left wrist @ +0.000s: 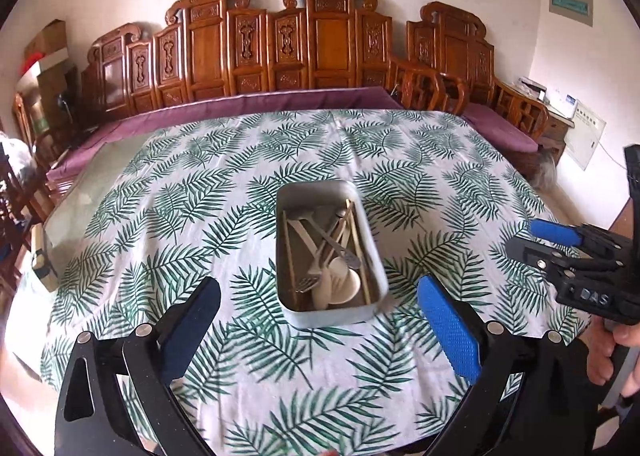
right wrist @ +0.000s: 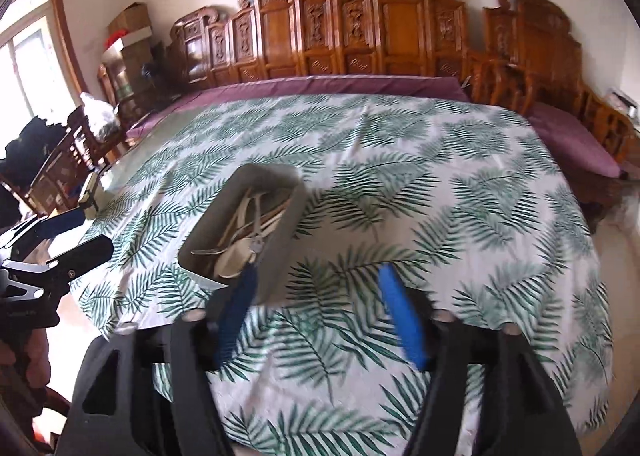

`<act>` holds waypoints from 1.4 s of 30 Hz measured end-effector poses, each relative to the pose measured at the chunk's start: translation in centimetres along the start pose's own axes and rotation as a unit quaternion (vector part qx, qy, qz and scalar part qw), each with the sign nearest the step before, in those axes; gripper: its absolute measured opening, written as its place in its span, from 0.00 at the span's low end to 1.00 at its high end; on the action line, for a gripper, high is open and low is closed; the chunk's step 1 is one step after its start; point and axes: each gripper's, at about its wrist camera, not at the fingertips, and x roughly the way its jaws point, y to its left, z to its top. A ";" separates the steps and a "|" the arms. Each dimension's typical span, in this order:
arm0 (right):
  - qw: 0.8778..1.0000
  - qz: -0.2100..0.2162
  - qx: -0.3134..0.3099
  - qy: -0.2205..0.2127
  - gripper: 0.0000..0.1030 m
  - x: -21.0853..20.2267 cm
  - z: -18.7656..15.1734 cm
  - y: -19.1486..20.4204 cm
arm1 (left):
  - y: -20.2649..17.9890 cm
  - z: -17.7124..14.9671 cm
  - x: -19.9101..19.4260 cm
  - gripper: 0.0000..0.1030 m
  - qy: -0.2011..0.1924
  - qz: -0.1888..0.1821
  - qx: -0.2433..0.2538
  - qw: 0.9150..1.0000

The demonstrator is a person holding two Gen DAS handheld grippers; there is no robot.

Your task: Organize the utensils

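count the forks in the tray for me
1 clearly visible: a metal fork at the near end of the tray, tines toward its left wall, beside the pale spoons. Others may be hidden under the pile.

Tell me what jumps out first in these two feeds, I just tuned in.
The metal tin in the middle of the leaf-print tablecloth draws the eye: chopsticks, forks and pale spoons lie piled in it. The left gripper hangs open just before the tin's near end, and the right gripper is open at the tin's right side. Behind the table runs a carved wooden bench with purple cushions.
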 end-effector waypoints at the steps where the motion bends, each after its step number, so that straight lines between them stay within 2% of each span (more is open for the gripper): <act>1: 1.000 -0.004 0.003 -0.007 0.81 -0.7 -0.3 -0.4 | -0.3 -0.2 -0.4 0.93 -0.003 -0.001 -0.003 1.000; 3: 0.999 -0.021 0.009 -0.022 0.93 -2.3 -0.8 -1.1 | -0.9 -0.4 -1.3 0.93 -0.011 -0.006 -0.010 1.000; 5: 0.999 -0.032 0.015 -0.041 0.97 -3.9 -1.1 -1.5 | -1.4 -0.4 -2.5 0.93 -0.022 -0.006 -0.012 1.000; 17: 0.988 -0.063 0.017 -0.139 0.97 -13.5 -0.9 -1.5 | -3.6 1.4 -10.3 0.93 -0.091 0.001 -0.007 0.996; 23: 0.983 -0.065 0.012 -0.171 0.97 -16.7 -0.8 -0.9 | -4.1 1.8 -13.0 0.93 -0.115 0.013 -0.007 0.993; 33: 0.979 -0.066 0.010 -0.195 0.97 -19.0 -1.1 -0.4 | -4.4 1.6 -14.2 0.93 -0.132 0.014 -0.007 0.991; 42: 0.979 -0.068 0.009 -0.193 0.97 -19.0 -1.3 -0.3 | -4.4 1.3 -14.3 0.93 -0.133 0.020 -0.010 0.991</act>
